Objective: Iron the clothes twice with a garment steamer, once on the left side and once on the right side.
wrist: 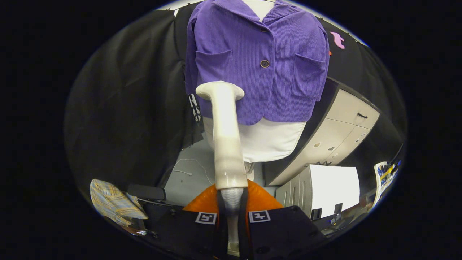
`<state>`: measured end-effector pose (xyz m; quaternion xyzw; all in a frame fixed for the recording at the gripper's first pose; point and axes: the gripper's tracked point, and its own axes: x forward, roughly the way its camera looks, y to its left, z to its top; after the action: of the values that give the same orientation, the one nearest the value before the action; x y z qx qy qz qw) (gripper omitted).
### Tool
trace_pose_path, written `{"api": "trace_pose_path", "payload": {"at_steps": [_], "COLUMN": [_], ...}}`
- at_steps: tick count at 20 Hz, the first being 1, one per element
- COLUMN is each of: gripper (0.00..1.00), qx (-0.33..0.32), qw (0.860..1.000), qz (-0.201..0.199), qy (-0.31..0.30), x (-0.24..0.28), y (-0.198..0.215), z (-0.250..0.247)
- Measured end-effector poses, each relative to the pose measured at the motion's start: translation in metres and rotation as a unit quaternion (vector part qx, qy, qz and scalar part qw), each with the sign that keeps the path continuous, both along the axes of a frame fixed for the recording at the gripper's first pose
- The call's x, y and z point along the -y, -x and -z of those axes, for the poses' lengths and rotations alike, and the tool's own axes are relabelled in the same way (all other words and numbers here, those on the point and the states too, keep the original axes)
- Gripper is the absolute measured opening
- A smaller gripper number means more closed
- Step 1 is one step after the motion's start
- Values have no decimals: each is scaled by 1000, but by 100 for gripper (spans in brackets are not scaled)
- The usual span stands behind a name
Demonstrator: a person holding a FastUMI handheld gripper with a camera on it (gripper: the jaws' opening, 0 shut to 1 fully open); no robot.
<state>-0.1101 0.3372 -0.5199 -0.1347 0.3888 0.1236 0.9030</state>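
Observation:
A purple corduroy jacket (252,61) with two chest pockets and brown buttons hangs on a white mannequin torso (267,141) straight ahead. My gripper (232,209) is shut on the white garment steamer (225,141), both fingers pressing its ribbed hose end below the handle. The steamer stands upright beyond the fingers, and its flat head sits in front of the jacket's lower left panel, under the left pocket. I cannot tell whether the head touches the cloth.
White drawer cabinets (343,126) stand to the right of the mannequin. A plaid cloth (113,202) lies low on the left beside a dark object. An orange rounded part (260,198) sits just behind the fingers. Black booth cloth hangs on the left.

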Motion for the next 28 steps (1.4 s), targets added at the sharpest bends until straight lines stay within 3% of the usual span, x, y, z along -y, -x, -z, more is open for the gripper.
{"api": "trace_pose_path", "payload": {"at_steps": [12, 23, 28], "gripper": [19, 19, 19], "qx": [33, 130, 199], "qw": [998, 986, 974], "qz": [-45, -28, 10], "qy": [-42, -104, -110], "x": [30, 75, 117], "y": [-11, -32, -60], "z": [-54, -176, -241]}}
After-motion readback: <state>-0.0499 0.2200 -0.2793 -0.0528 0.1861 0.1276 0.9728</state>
